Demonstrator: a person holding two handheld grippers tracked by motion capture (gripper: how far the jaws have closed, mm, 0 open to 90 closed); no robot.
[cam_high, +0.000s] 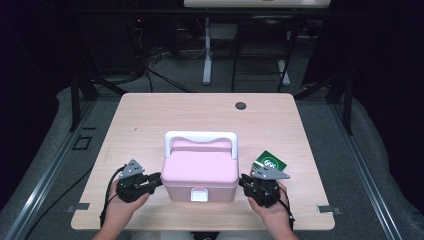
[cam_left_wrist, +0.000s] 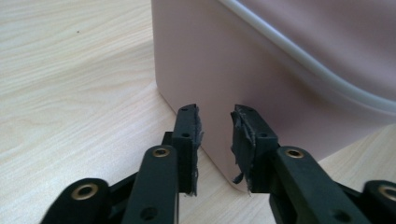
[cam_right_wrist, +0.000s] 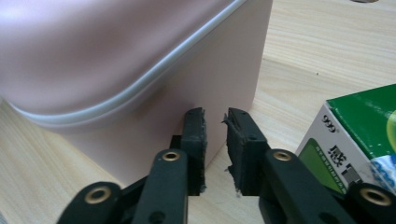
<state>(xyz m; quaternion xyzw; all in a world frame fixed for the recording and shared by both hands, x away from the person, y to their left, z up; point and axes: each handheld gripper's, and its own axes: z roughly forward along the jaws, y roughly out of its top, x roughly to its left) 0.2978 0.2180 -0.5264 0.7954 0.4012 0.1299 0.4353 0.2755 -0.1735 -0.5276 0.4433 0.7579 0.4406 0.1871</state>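
Pink box (cam_high: 200, 172) with white handle (cam_high: 201, 136); green-and-white carton (cam_high: 270, 161); pale wood-grain table (cam_high: 150, 115).

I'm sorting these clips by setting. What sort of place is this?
Probably a lab or recording studio: a lone wooden table on grey carpet, dark curtains around it, cables and equipment stands behind, and a person's hand-held grippers beside a pink box.

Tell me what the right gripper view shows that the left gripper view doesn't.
Right gripper view alone: a green and white carton lying on the table just beside the right gripper. Left gripper view alone: the left gripper aimed at the box's lower corner, bare wood beside it. Both share the pink box with its pale seam under the lid, the light wooden table, and a pair of black jaws standing slightly apart with nothing between them.
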